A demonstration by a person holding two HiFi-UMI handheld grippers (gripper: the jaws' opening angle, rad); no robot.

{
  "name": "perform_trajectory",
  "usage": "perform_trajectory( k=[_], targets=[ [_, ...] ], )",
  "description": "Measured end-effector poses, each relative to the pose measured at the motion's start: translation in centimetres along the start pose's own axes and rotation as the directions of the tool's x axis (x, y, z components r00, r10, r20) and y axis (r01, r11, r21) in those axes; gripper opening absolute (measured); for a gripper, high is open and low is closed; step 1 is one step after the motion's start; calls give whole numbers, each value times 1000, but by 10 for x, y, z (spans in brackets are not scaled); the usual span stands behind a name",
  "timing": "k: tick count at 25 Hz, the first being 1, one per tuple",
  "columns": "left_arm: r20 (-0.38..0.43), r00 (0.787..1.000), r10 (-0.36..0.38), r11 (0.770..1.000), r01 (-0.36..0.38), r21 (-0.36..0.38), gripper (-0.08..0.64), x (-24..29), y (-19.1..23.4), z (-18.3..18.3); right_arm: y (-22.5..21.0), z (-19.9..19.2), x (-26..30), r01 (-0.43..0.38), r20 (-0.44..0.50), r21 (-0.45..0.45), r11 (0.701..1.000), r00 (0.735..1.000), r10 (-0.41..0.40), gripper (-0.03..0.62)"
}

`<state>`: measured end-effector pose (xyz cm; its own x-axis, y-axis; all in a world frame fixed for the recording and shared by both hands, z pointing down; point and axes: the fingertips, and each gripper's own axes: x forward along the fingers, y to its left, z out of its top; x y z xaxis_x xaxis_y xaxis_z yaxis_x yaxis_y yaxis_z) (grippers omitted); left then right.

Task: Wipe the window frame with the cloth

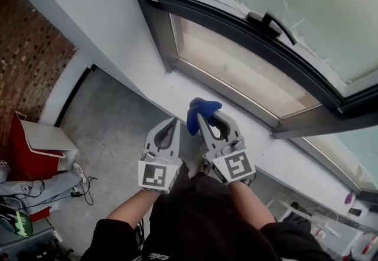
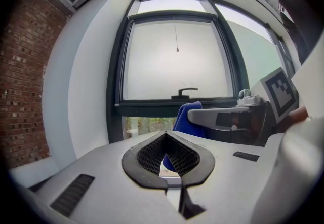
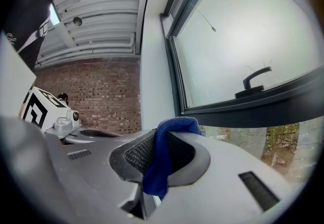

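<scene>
A blue cloth (image 1: 201, 113) (image 3: 161, 163) is pinched in my right gripper (image 1: 206, 117) (image 3: 164, 139), which is shut on it; a fold sticks up past the tips. The gripper hovers just short of the white sill (image 1: 177, 85), below the dark window frame (image 1: 236, 25) (image 3: 243, 109) and its black handle (image 1: 273, 22) (image 3: 255, 78). My left gripper (image 1: 171, 125) (image 2: 166, 137) is beside it on the left, shut with nothing between its tips. In the left gripper view the cloth (image 2: 186, 116) and the right gripper (image 2: 228, 115) show in front of the window frame (image 2: 172, 107).
A brick wall (image 1: 26, 59) runs down the left. On the concrete floor below stand a red and white box (image 1: 35, 147) and some cables (image 1: 82, 186). Small clutter (image 1: 331, 224) lies at the lower right under the sill.
</scene>
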<state>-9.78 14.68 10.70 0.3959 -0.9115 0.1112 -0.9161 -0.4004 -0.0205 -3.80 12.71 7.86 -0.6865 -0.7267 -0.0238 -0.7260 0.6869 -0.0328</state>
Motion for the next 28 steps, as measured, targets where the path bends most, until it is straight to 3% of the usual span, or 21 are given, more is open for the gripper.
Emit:
perform_trajectory(
  k=[12,17,24,28],
  targets=[
    [-18,1000,-8,1000,8,-1,3,71,92,-18,-29,-17,114,34,-2,7,999,999,-34,44],
    [-16,999,-29,1000,30,4,3,107,148,-19,-44,-26,184,74,-25,72,995,997,-72,44],
    [-10,998,-64,998,64,-1,3,150,217,-29,-63,-50,268,147,-57,62,987,988,-144,44],
    [-50,994,-93,992,89,-89,3,168,235,-47,-77,-77,293,188,-87,74,979,980,-181,44]
  ],
)
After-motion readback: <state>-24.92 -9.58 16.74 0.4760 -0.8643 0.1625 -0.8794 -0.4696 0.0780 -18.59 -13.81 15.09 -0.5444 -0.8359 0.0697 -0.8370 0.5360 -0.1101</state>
